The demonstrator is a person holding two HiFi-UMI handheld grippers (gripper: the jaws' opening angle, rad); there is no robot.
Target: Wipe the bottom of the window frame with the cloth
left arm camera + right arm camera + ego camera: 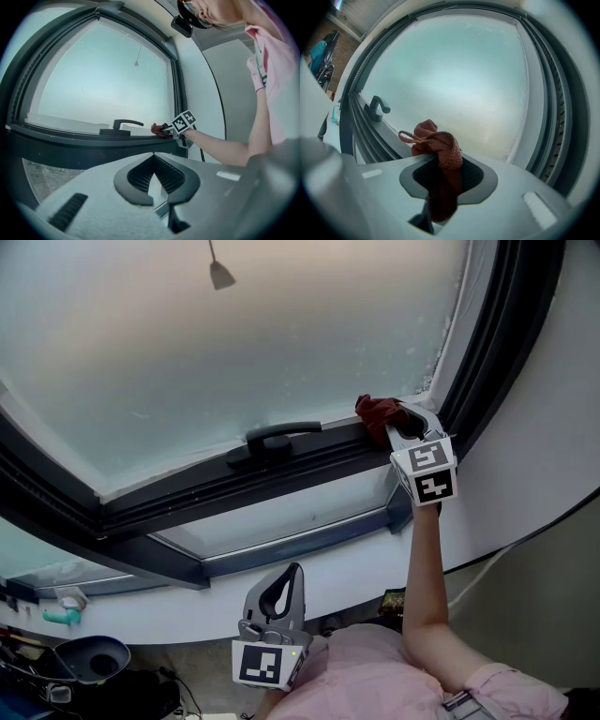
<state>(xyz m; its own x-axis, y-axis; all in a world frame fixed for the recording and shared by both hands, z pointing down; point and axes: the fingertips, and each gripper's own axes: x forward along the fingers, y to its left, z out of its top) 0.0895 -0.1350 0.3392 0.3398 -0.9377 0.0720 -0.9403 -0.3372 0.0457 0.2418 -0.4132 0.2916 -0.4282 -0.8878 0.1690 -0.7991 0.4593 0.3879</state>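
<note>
- Window pane (234, 343): frosted and pale, filling the upper two thirds of the head view.
- Window frame (187, 491): dark, its bottom rail running from the left edge up to the right of centre. A dark upright closes the upper right corner.
- Forearm (424, 587): bare, rising from a pink sleeve (375, 681) at the bottom of the head view to the frame's right end.
- Right gripper (401, 418): right of centre in the head view, at the right end of the bottom rail, near the corner. In its own view the jaws are closed tight on the cloth, which fills the gap between them.
- Left gripper (292, 570): bottom centre of the head view, well below the frame and apart from it. In its own view the jaw tips (153, 155) meet with nothing between them.
- Window handle (277, 437): dark lever lying flat on the rail at centre frame, left of the cloth.
- Cloth (373, 412): dark red, bunched, with a loop (405, 136) sticking out to the left. It is pinched in the right gripper and rests on the bottom rail against the glass.
- Cord pull (221, 276): small cone, top centre of the head view.
</note>
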